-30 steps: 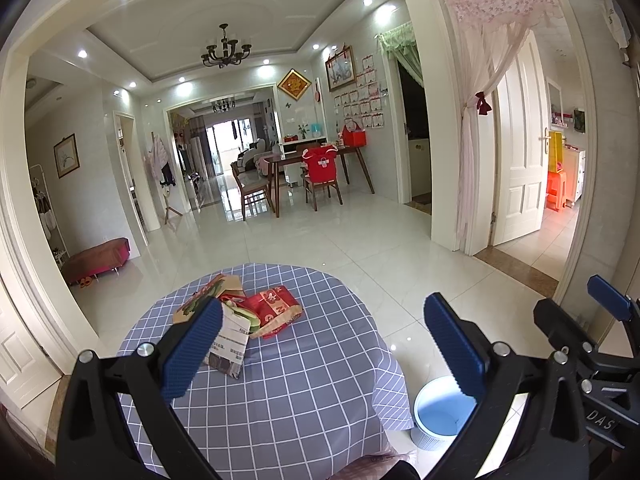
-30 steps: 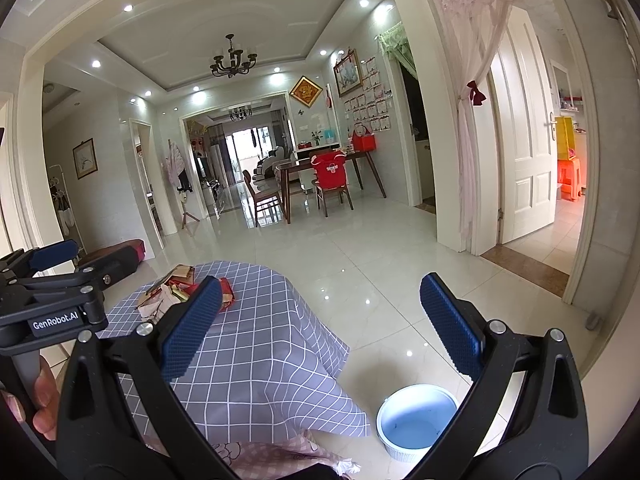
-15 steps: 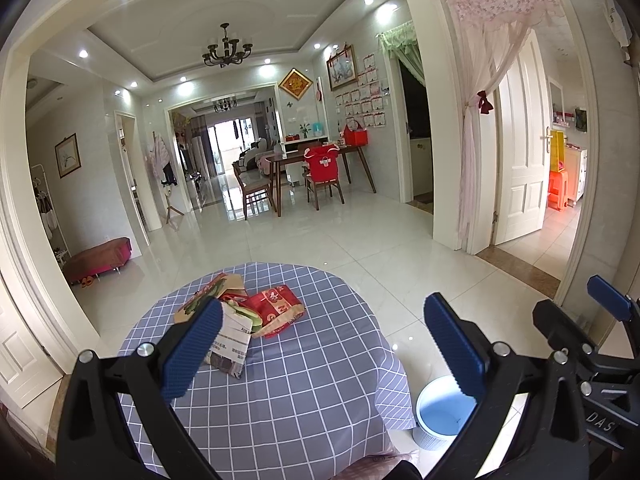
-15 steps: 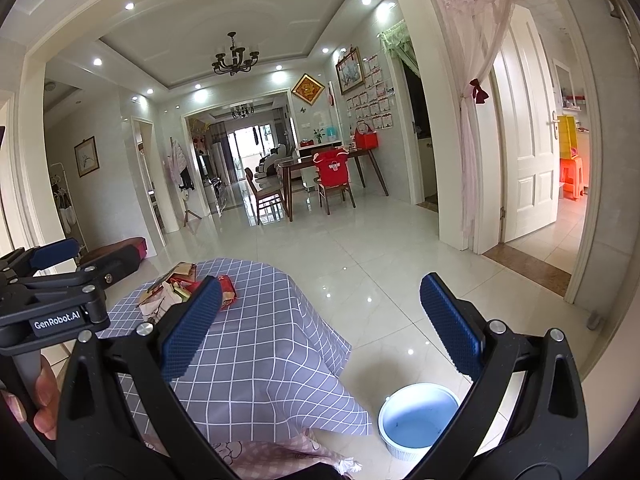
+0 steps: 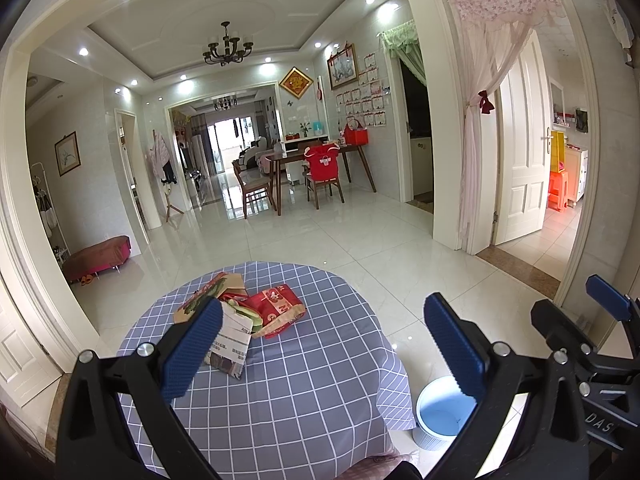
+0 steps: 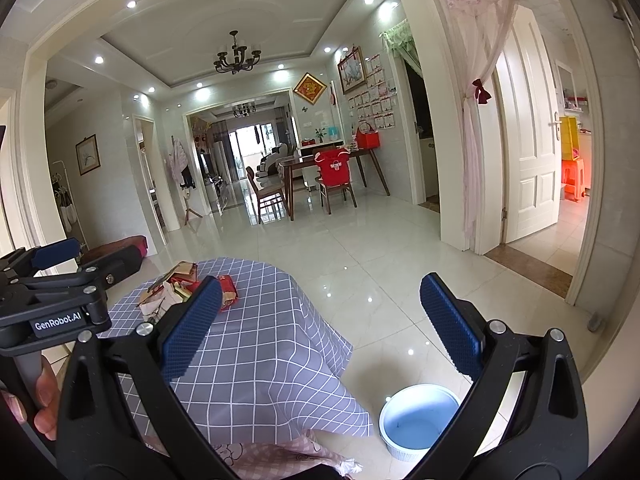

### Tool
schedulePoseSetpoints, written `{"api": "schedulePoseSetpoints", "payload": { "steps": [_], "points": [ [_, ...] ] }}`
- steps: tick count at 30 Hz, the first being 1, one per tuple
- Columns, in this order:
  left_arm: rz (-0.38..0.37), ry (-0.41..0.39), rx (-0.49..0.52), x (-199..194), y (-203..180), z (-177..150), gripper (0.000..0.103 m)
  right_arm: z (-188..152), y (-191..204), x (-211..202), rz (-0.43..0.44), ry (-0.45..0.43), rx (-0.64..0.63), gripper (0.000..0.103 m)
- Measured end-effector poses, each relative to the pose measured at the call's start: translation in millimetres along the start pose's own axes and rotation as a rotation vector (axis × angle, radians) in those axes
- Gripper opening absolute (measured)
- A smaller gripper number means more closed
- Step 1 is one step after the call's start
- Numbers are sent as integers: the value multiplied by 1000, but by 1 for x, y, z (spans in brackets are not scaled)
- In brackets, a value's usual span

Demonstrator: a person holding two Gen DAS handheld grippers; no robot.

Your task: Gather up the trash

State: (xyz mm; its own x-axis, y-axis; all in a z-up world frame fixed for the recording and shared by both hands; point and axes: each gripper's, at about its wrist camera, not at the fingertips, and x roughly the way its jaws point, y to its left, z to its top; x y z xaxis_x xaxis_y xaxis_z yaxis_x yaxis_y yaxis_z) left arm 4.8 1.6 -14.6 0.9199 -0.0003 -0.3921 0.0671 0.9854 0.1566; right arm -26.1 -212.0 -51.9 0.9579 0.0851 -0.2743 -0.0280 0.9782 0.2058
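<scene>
Left tongs (image 5: 322,344): spread wide, nothing between the blue pads; held above the near edge of the table.
Trash pile (image 5: 244,316): on the far-left part of the table (image 5: 300,380), which is covered in a grey checked cloth. A brown paper bag (image 5: 224,286) lies farthest, a folded printed paper (image 5: 232,346) nearest, a red snack packet (image 5: 278,308) on the right, all overlapping or touching.
Key relation: pile lies ahead of the left tongs and slightly left of their centre line. The printed paper sits just behind the left pad in this view; its long axis runs near to far.
Nearer hand: judged to be the left; from the right wrist view the pile (image 6: 188,288) sits far left, beyond the left unit.
Right tongs (image 6: 320,324): spread wide, holding nothing, aimed at open floor right of the table.
Blue bin (image 6: 418,420): on the floor, near-right of the table, below the cloth's hanging edge, open and apparently empty.
Next move (judgement): left tongs forward and down onto the printed paper, then carry it right to the bin.
</scene>
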Motion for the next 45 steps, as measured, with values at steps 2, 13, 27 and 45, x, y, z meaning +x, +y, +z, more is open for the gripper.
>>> {"api": "schedulePoseSetpoints", "payload": {
  "steps": [2,13,27,45],
  "points": [
    [0,5,-4,4,3,-1,99,1,2,1,-4,0,-4,97],
    [-3,28,-11,21,11,1,99,8,15,14,-17,5,-18,97],
    [-5,113,-29,79,35,-11,99,-4,38,70,-36,120,-50,97],
    [132,351,-208,215,197,-81,99,-44,128,223,122,361,-69,97]
  ]
}}
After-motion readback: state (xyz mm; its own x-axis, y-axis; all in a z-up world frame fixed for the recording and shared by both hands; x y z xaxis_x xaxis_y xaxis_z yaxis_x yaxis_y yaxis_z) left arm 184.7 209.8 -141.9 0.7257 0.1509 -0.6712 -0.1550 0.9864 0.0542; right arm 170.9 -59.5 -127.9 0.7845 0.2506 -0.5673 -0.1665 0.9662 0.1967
